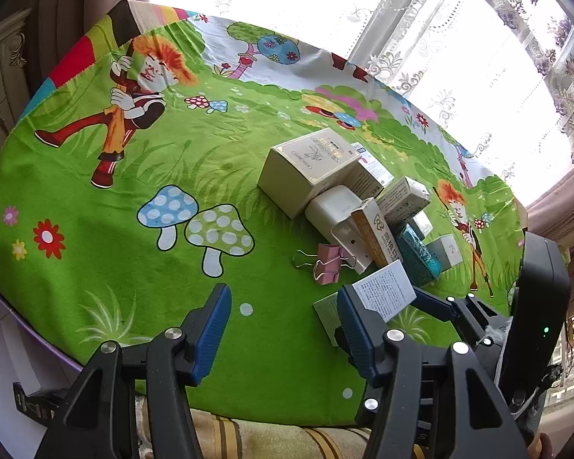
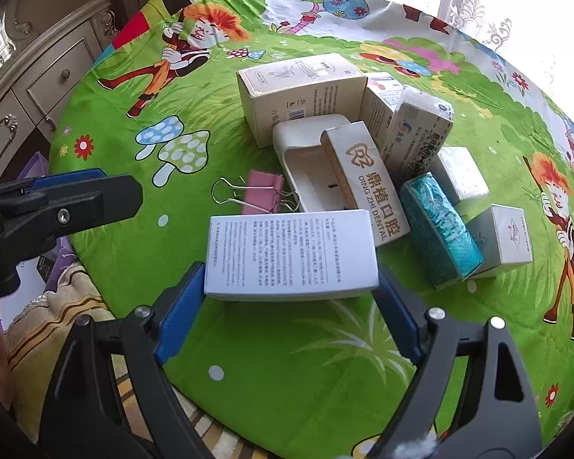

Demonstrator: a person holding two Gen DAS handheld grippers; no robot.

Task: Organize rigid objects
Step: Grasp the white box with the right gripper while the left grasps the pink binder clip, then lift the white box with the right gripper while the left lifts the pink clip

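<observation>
A white box printed with small text (image 2: pixel 291 252) lies crosswise between the blue pads of my right gripper (image 2: pixel 291 267), which touch its two short ends. It hangs low over the green cartoon tablecloth (image 2: pixel 287 363). The same white box (image 1: pixel 384 290) shows in the left wrist view, just behind my left gripper's right finger. My left gripper (image 1: pixel 283 294) stands open over bare cloth with nothing between its fingers, to the left of the box. Behind the box lie a pink binder clip (image 2: pixel 264 191), an open white plastic case (image 2: pixel 310 160) and a dental box (image 2: pixel 363 183).
A large cream box (image 2: pixel 298 91), a medicine box (image 2: pixel 421 130), a teal box (image 2: pixel 440 225) and two small white boxes (image 2: pixel 505 237) crowd the cloth's middle and right. A dresser (image 2: pixel 38 88) stands at the left. A striped cushion (image 2: pixel 49 325) sits at the near table edge.
</observation>
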